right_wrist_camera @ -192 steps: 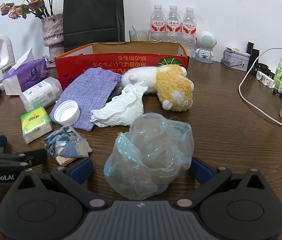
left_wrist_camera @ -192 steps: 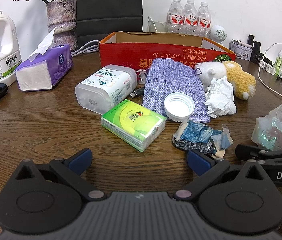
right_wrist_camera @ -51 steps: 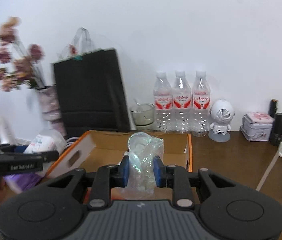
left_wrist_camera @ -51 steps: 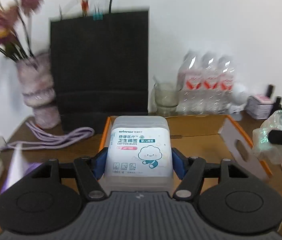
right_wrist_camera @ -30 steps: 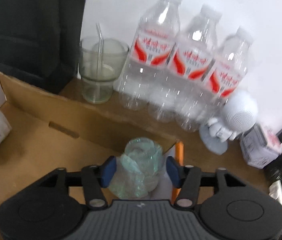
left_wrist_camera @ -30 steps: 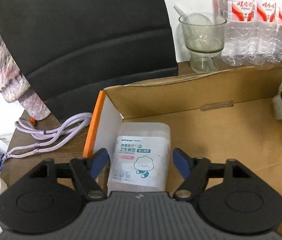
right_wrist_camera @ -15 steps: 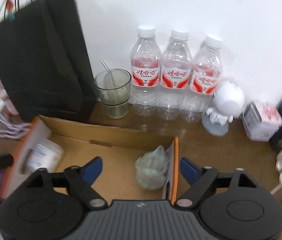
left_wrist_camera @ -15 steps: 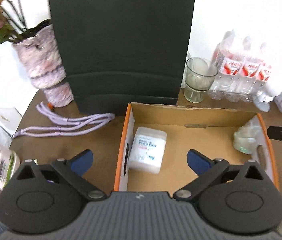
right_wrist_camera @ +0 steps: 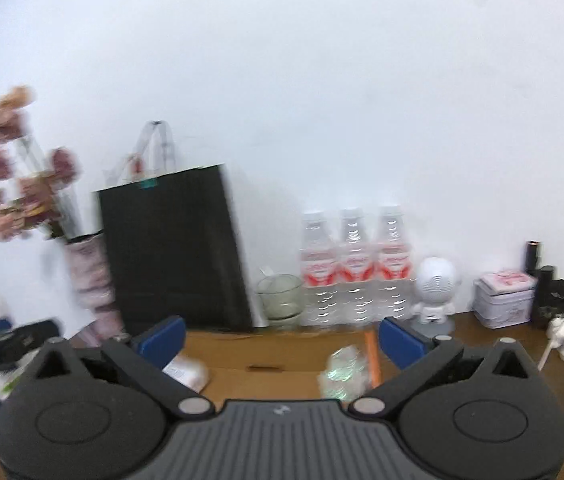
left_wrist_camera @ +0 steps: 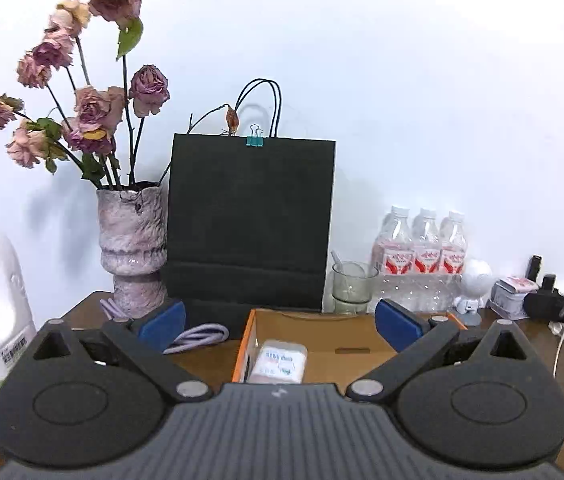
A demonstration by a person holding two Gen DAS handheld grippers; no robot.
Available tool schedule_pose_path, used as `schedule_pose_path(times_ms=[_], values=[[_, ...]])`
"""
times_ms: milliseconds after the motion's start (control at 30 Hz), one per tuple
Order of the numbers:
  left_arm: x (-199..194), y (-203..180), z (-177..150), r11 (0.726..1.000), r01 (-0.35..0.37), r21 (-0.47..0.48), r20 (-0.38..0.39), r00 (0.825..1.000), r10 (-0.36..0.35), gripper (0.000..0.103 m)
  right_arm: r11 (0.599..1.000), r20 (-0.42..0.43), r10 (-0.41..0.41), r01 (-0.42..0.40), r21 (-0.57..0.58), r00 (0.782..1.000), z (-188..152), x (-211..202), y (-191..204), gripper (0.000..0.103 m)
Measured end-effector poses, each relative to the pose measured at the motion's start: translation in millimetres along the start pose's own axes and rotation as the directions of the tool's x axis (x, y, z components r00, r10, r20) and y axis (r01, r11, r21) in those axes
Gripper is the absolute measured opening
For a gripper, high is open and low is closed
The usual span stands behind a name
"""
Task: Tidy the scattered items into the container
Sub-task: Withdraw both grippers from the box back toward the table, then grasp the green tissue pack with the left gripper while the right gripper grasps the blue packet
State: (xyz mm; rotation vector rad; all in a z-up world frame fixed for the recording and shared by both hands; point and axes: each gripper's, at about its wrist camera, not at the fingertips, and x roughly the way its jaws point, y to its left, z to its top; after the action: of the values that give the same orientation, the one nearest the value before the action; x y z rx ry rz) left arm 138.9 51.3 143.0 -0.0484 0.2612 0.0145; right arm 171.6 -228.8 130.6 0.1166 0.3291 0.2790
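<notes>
Both grippers hang above the near edge of the cardboard box (left_wrist_camera: 362,344), each empty. The left gripper (left_wrist_camera: 280,322) has its blue fingers (left_wrist_camera: 162,326) spread wide with nothing between them. The right gripper (right_wrist_camera: 280,340) has its jaws opening, nearly at full spread, and nothing sits between its pads either.

Two of the task's things already lie in the box. The cotton-bud box (left_wrist_camera: 280,360) sits below and just ahead of the left fingers, against the orange left wall, its long axis running away from the gripper. The crumpled iridescent plastic bag (right_wrist_camera: 342,372) lies below the right fingers, toward their right side, touching or nearly touching the orange right wall (right_wrist_camera: 372,356).

The remaining scattered items do not show in either view; both cameras look over the box toward the black paper bag (left_wrist_camera: 250,224), the vase of dried roses (left_wrist_camera: 132,248), the water bottles (right_wrist_camera: 352,268) and the glass (left_wrist_camera: 352,284). So whatever is still to be tidied probably lies behind and below the fingers, on the near side of the box. Which hand is nearer to the next item cannot be told from here; the coming move likely calls for both grippers to draw back and tilt down until the table comes into view.
</notes>
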Motion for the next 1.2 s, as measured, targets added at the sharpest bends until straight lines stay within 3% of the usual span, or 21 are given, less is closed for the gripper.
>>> schedule_pose_path(times_ms=[200, 333, 500, 633, 767, 867, 1000, 1100, 1200], values=[[-24, -5, -14, 0.999, 0.033, -0.02, 0.0, 0.999, -0.033, 0.103, 0.999, -0.034, -0.032, 0.031, -0.021, 0.999, -26, -9, 13, 0.103], [-63, -13, -29, 0.999, 0.005, 0.042, 0.016, 1.0, -0.006, 0.103, 0.999, -0.016, -0.033, 0.032, -0.031, 0.999, -38, -38, 22, 0.103], [-136, -17, -66, 0.999, 0.029, 0.015, -0.022, 0.999, -0.028, 0.103, 0.998, 0.046, -0.003, 0.006, -0.058, 0.999, -78, -117, 30, 0.103], [-198, -23, -103, 0.998, 0.065, 0.009, -0.01, 0.998, -0.065, 0.103, 0.997, 0.085, 0.028, -0.022, -0.072, 0.996, -111, -179, 33, 0.103], [-234, -21, -136, 0.996, 0.092, -0.001, -0.051, 0.994, -0.092, 0.103, 0.983, 0.079, 0.057, -0.043, -0.178, 0.995, -135, -226, 37, 0.103], [-248, -14, -156, 0.993, 0.109, -0.048, -0.114, 0.987, -0.114, 0.103, 0.982, 0.048, 0.081, -0.072, -0.176, 0.996, -157, -254, 34, 0.103], [-253, -11, -170, 0.994, 0.107, -0.031, -0.133, 0.985, -0.111, 0.103, 0.959, 0.055, 0.187, -0.17, -0.225, 0.981, -177, -267, 35, 0.103], [-241, -11, -172, 0.995, 0.098, -0.002, -0.138, 0.986, -0.097, 0.103, 0.964, 0.047, 0.135, -0.12, -0.236, 0.99, -179, -258, 44, 0.103], [-217, -8, -169, 0.994, 0.111, 0.012, -0.15, 0.983, -0.108, 0.103, 0.965, 0.003, 0.157, -0.153, -0.214, 0.988, -180, -244, 48, 0.101]])
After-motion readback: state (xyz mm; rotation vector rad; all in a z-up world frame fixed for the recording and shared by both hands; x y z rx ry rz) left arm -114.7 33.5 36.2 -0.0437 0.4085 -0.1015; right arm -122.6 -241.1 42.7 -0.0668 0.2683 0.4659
